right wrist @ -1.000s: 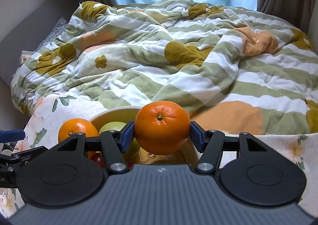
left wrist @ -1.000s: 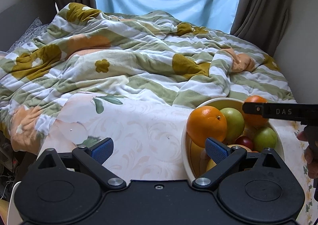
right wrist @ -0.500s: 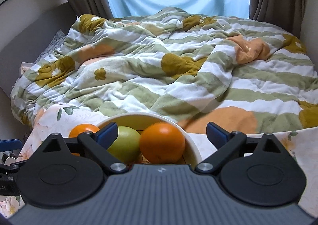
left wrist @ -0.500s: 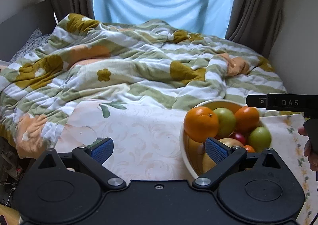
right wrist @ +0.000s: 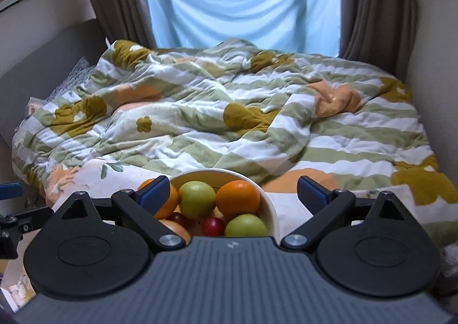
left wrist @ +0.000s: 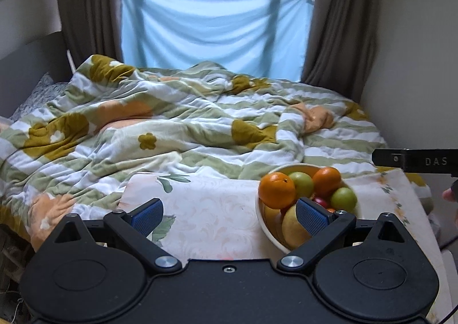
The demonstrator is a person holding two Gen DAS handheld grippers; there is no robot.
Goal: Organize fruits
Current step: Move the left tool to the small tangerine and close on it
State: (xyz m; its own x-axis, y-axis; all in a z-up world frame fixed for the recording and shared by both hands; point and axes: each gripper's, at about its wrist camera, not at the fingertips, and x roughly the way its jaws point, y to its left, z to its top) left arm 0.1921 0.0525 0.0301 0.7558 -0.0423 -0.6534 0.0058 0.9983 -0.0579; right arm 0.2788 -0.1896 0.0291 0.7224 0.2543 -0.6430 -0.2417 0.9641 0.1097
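A cream bowl (left wrist: 264,223) (right wrist: 270,209) full of fruit stands on a pale flowered tabletop (left wrist: 211,209). It holds two oranges (left wrist: 276,190) (right wrist: 237,197), green apples (left wrist: 343,199) (right wrist: 197,199), small red fruits (right wrist: 213,225) and a yellowish fruit (left wrist: 293,226). My left gripper (left wrist: 229,216) hangs open over the table left of the bowl, nothing between its blue pads. My right gripper (right wrist: 233,191) is open above the bowl, holding nothing. In the left wrist view, part of the right gripper (left wrist: 415,160) shows at the right edge.
Behind the table lies a bed under a rumpled striped flowered blanket (left wrist: 186,123) (right wrist: 229,112). Brown curtains (left wrist: 340,23) and a blue cloth (left wrist: 214,29) cover the window. A person's fingers (left wrist: 449,195) show at the right edge.
My right gripper opened and let go of an orange, which now rests in the bowl. Both grippers rose and pulled back, so the bowl looks smaller and lower.
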